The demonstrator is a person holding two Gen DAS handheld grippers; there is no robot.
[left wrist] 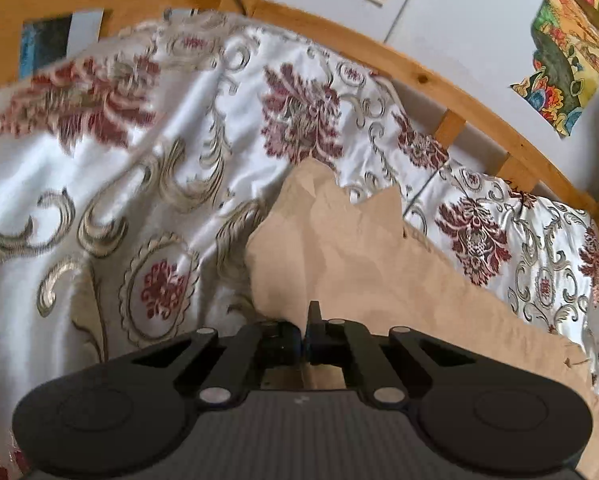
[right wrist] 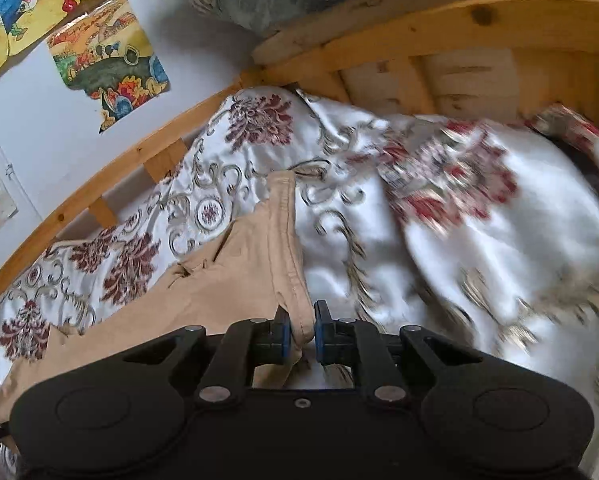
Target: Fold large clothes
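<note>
A tan garment (left wrist: 359, 256) lies on a white bedspread with dark red flowers. In the left wrist view my left gripper (left wrist: 304, 338) is shut on the garment's near edge, the cloth pinched between the jaws. In the right wrist view the same tan garment (right wrist: 235, 264) stretches away to the left, and its hemmed edge runs down into my right gripper (right wrist: 301, 334). The right jaws are close together with the hem between them, gripping it.
The floral bedspread (left wrist: 139, 168) covers the bed and also shows in the right wrist view (right wrist: 479, 232). A wooden bed rail (left wrist: 439, 80) runs along the white wall. A wooden headboard (right wrist: 439, 52) stands at the far end. Colourful pictures (right wrist: 107, 64) hang on the wall.
</note>
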